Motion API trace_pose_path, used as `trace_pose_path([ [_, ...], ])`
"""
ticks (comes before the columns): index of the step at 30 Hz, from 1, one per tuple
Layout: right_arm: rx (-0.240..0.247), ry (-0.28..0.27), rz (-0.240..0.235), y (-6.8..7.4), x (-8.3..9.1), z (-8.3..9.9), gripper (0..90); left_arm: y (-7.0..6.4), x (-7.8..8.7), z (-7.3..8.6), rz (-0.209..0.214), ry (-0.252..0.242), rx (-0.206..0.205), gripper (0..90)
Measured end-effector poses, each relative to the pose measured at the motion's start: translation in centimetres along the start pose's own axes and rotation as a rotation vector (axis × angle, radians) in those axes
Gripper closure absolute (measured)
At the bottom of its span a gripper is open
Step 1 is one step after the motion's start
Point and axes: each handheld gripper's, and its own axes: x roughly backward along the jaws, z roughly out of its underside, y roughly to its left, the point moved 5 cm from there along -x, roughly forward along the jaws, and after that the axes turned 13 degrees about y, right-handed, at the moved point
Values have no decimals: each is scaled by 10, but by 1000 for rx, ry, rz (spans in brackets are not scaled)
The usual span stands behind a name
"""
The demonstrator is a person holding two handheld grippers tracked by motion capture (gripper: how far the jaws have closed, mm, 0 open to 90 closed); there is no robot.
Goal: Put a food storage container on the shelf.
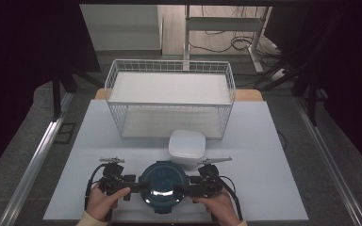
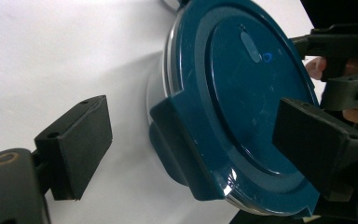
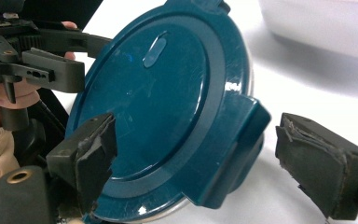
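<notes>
Clip flaps framed on both sides of the blue-lidded container

Container (image 1: 163,186) with its dark blue lid (image 2: 242,100) sits at the near edge of the white table (image 1: 273,155), just near of a white square dish (image 1: 187,146) and well short of the wire basket (image 1: 169,101) at the far side. Left gripper (image 1: 136,187) comes in from the left and right gripper (image 1: 185,189) from the right, each held in a hand.

Both claws are released, jaws spread wide. In the left gripper view one jaw hangs over the lid top and the other stands off on the table side, with the left clip flap (image 2: 179,140) between them. The right gripper view shows the mirror of this around the right clip flap (image 3: 242,140).

The step in hand looks like gripping or unlatching the side clips (whether they are snapped down or loose, I cannot tell). To do it well:
- Centre each flap between its jaws before closing.
- Close both sides evenly, so the container does not slide towards the dish.
- Keep the outer jaws low against the table so they catch the flaps' lower edges.
</notes>
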Motion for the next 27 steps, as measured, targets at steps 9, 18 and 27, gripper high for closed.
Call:
trace_pose_path([
  [9, -43, 22, -33, 0, -12, 1, 112, 0, -9, 3, 98, 11, 63, 117],
  [18, -104, 43, -87, 0, -21, 2, 114, 1, -16, 6, 148, 25, 99, 155],
  [27, -173, 38, -121, -4, -16, 3, 215, -4, -16, 7, 152, 24, 107, 236],
])
